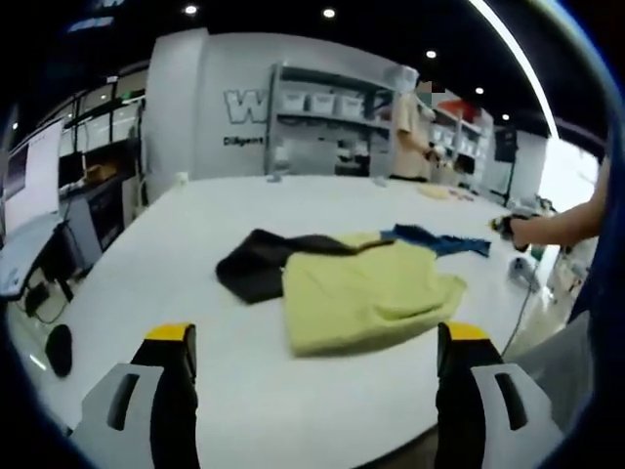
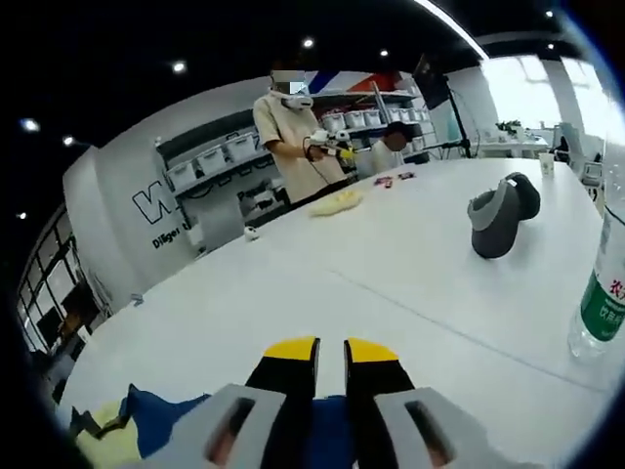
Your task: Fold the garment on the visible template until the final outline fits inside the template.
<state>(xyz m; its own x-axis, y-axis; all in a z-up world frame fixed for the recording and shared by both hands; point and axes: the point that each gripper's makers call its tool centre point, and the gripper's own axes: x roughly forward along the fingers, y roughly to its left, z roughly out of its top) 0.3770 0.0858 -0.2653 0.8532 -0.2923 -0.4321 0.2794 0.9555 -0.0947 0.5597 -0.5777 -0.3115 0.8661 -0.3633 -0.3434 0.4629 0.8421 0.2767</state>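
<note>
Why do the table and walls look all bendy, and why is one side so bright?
In the left gripper view, the fisheye lens curves the white table and shelves, and the yellow-green garment looks soft. In the right gripper view, window daylight washes out the far right behind the water bottle.

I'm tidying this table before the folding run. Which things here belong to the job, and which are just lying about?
For the job:
- yellow-green garment
- black garment
- blue garment
- left gripper, fingers apart
- right gripper, fingers nearly together over blue cloth

Lying about:
- grey headset
- plastic bottle
- yellow cloth by a person
- No template outline can be made out.
</note>
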